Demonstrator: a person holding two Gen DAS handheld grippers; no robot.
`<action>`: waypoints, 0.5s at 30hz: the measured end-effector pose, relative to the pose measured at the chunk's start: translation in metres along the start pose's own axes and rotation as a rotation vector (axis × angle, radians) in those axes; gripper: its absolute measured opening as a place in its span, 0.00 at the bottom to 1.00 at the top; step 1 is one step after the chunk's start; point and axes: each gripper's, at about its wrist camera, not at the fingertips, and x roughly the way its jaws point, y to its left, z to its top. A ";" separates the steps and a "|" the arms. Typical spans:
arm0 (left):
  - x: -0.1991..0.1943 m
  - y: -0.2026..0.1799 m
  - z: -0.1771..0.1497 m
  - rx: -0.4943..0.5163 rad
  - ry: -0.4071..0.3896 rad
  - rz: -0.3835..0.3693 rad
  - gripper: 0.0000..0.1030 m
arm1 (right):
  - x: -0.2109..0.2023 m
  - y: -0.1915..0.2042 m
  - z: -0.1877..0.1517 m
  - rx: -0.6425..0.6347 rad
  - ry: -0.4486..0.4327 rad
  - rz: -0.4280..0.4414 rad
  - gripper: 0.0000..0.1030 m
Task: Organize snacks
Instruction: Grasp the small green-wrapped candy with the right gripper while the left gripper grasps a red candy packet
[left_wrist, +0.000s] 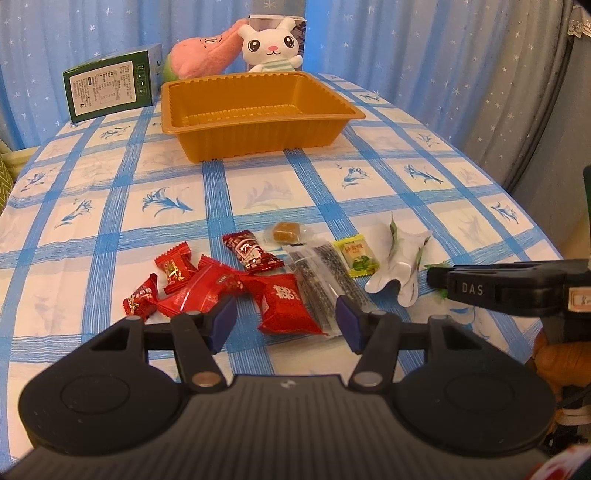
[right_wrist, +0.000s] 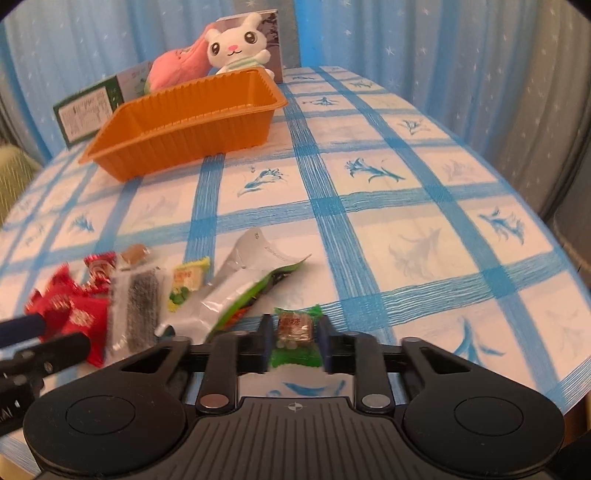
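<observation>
From the left wrist, the left gripper (left_wrist: 282, 317) slants down with its jaws half spread either side of a red snack packet (left_wrist: 282, 304) lying flat on the checked tablecloth (left_wrist: 110, 221); contact is unclear.

From the right wrist, the right gripper (right_wrist: 293, 341) slants down, jaws pinched on a green-wrapped candy (right_wrist: 295, 338), long axis running away from the camera. The orange tray (right_wrist: 184, 110) is well apart.

We're hovering the left tool (left_wrist: 286, 317) over a red packet (left_wrist: 282, 308), pads straddling it, not touching; orange tray (left_wrist: 258, 136) sitting empty further back on the worktop (left_wrist: 110, 206).
</observation>
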 end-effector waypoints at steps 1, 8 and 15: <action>0.000 -0.001 0.000 0.001 0.001 0.000 0.54 | 0.000 0.000 -0.001 -0.010 -0.001 -0.001 0.23; 0.010 -0.006 0.003 0.004 0.010 0.034 0.38 | -0.004 0.001 -0.001 -0.042 -0.022 -0.001 0.21; 0.027 -0.005 0.004 0.027 0.045 0.081 0.28 | -0.003 -0.001 0.000 -0.039 -0.009 -0.001 0.21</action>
